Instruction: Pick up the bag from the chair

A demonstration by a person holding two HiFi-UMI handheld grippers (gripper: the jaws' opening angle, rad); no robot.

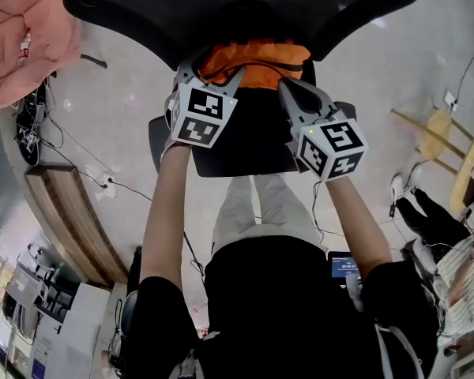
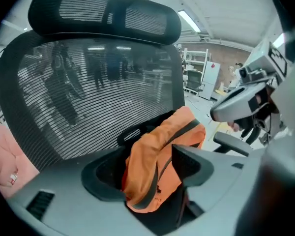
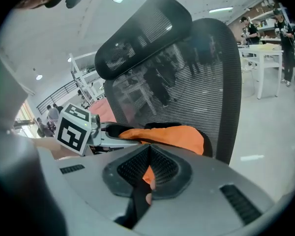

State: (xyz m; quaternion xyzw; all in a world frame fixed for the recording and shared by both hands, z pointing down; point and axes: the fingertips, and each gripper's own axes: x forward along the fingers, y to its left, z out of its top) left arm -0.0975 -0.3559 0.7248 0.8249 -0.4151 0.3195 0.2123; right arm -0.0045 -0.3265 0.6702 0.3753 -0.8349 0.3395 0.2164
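An orange bag (image 1: 257, 58) with dark straps lies on the black seat (image 1: 245, 144) of a mesh-backed office chair (image 1: 221, 6). My left gripper (image 1: 213, 71) reaches it from the left. In the left gripper view that gripper (image 2: 147, 161) stands open, and the bag (image 2: 152, 146) bulges up between the wide-apart jaws. My right gripper (image 1: 291, 91) comes in from the right. In the right gripper view it (image 3: 148, 156) is shut on a black strap of the bag (image 3: 179, 134), with a bit of orange cloth showing in the slit.
A pink cloth (image 1: 28, 34) hangs at the left of the chair. Cables (image 1: 63, 144) and a wooden board (image 1: 71, 212) lie on the floor to the left. A wooden frame (image 1: 450, 140) stands at the right. A chair armrest (image 2: 231, 141) juts out beside the bag.
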